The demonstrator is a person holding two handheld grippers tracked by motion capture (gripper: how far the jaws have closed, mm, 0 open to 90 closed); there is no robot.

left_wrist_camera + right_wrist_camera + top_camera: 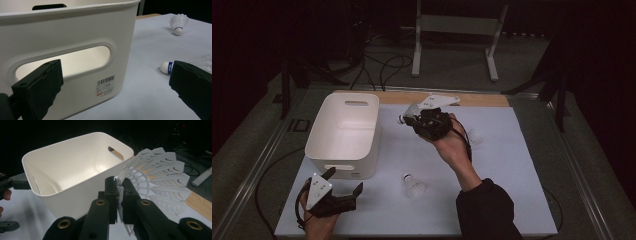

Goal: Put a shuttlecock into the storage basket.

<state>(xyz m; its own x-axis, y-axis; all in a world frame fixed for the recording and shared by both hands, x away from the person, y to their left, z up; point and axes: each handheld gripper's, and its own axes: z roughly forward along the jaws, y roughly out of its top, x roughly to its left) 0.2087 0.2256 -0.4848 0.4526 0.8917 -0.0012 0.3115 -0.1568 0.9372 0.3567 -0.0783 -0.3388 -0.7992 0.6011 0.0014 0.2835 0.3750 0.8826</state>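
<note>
A white plastic bin (pixel 344 135) with handle slots stands at the left of the white mat. My right gripper (pixel 409 117) hovers just right of the bin's far corner, shut on the feather skirt of a white shuttlecock (pixel 155 177), whose cork (pixel 401 120) points toward the bin. In the right gripper view the bin (pixel 75 170) lies open just beyond the pinched skirt. My left gripper (pixel 345 180) rests low at the bin's near wall (pixel 75 37), jaws wide apart with nothing between them. A second shuttlecock (pixel 413 185) lies on the mat in front; a third (pixel 474 136) lies behind the right hand.
A wooden strip (pixel 447 98) runs along the mat's far edge. Cables (pixel 382 65) and a white metal stand (pixel 457 30) lie on the floor behind the table. The near shuttlecock (pixel 167 67) sits close by the left gripper's right jaw.
</note>
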